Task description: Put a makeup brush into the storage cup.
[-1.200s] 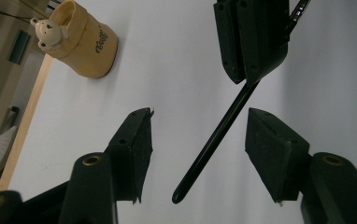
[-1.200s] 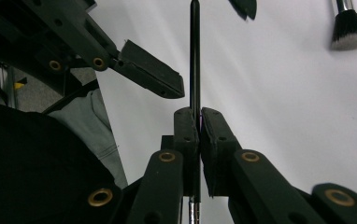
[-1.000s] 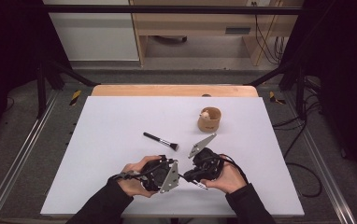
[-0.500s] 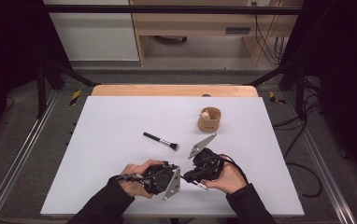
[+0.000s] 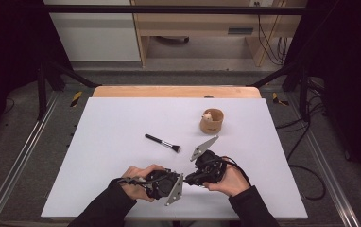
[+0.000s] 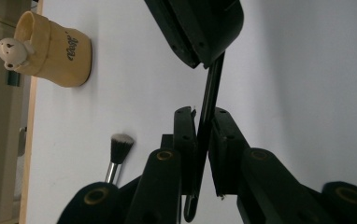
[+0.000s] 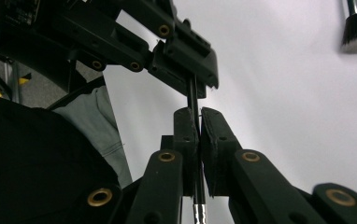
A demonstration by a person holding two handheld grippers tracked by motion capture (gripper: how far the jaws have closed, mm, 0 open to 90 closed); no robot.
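Note:
A thin black stick (image 6: 210, 88) with a silver ferrule (image 7: 199, 212) spans the two grippers at the table's near middle. My left gripper (image 6: 201, 116) has just been closing, and its pads now press the stick from both sides. My right gripper (image 7: 199, 114) is shut on the same stick (image 7: 191, 95) from the opposite end. In the high view the left gripper (image 5: 182, 181) and right gripper (image 5: 191, 178) meet tip to tip, each in a hand. The stick itself is too thin to make out there.
A black makeup brush (image 5: 162, 143) lies on the white table (image 5: 112, 123) beyond the grippers. Farther right stands a tan cup (image 5: 211, 121) with a small bear figure (image 6: 9, 50) on its rim. The table's wooden far edge (image 5: 169, 91) runs behind.
The left hand has edged slightly toward the right gripper, and its grey plate has tipped lower. The right hand, brush and cup have not moved.

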